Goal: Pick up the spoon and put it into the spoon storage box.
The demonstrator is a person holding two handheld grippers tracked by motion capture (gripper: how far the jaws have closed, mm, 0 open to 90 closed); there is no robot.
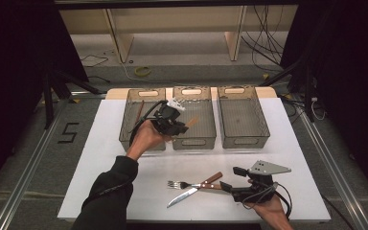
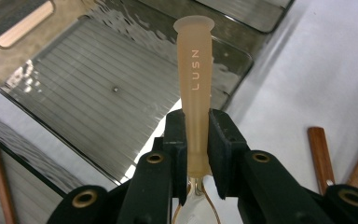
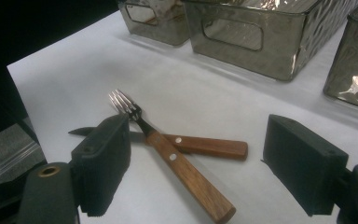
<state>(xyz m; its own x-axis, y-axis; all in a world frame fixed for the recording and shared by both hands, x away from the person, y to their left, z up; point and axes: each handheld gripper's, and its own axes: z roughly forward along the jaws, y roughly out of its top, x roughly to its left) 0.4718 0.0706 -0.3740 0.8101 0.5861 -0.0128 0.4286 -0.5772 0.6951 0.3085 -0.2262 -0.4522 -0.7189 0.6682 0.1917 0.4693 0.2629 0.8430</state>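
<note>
The left claw (image 2: 196, 140) pinches the pale tan handle of a utensil (image 2: 195, 79), held above the middle grey bin (image 2: 121, 88). The right claw (image 3: 205, 163) stands spread low over a wooden-handled fork (image 3: 177, 163) crossed over a knife (image 3: 209, 145) on the white counter (image 3: 74, 79).

The white table (image 1: 124, 182) is bright under light from above, while the room around it is dark. Glare shines on the bins (image 3: 261, 37). Shadows are soft. The near jaws look slightly blurred, and the high view is grainy.
</note>
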